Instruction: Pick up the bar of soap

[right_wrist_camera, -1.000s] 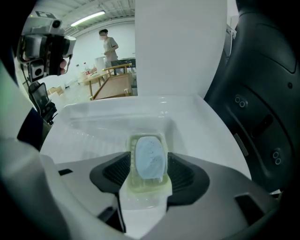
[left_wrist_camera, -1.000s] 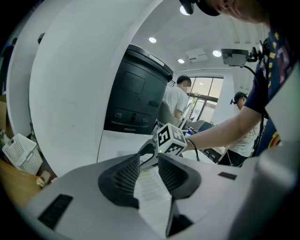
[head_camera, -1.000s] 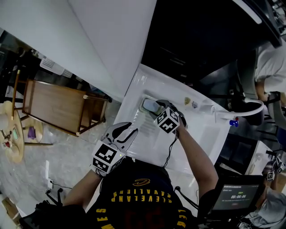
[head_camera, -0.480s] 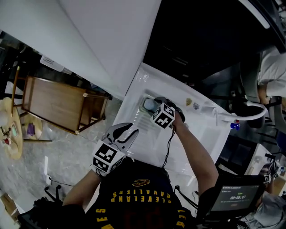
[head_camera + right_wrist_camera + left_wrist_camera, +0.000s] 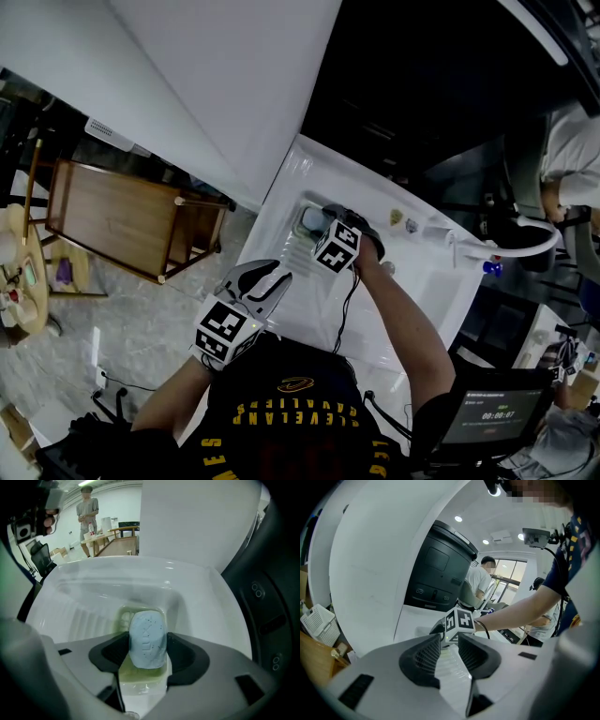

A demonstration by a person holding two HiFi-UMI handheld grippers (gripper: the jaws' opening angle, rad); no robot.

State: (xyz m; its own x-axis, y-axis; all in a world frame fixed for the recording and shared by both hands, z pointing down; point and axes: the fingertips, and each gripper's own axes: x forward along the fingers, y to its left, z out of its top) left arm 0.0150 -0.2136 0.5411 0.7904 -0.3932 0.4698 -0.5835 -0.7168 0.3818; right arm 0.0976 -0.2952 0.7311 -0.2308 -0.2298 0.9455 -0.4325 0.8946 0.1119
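**Right gripper** (image 5: 147,652), pointing steeply down into the sink. Its jaws stand wide apart, having just been opening, with the bar of soap (image 5: 147,632) between them. The black pads (image 5: 111,653) flank the bar's long sides closely. Whether they touch it cannot be settled from this angle, though no squeeze shows.

**Soap.** Pale blue, rounded and speckled, it lies in a pale green soap dish (image 5: 140,680). The dish is set in a recess of the white sink (image 5: 84,581). In the right gripper view a ribbed draining surface (image 5: 84,618) runs just left of the dish. In the head view the right gripper (image 5: 322,221) hangs over the dish at a far corner of the sink (image 5: 291,187). Its marker cube (image 5: 337,246) faces the camera.

**Left gripper** (image 5: 450,645). Its jaws are a little apart with nothing between them. In the head view the left gripper (image 5: 272,279) is held at the sink's near side, well apart from the soap. It is aimed towards the right gripper's marker cube (image 5: 458,622).

**Surroundings.** A dark cabinet (image 5: 267,620) stands against the sink. A wooden table (image 5: 122,220) stands on the floor to the left, and a monitor (image 5: 487,412) sits at the lower right.
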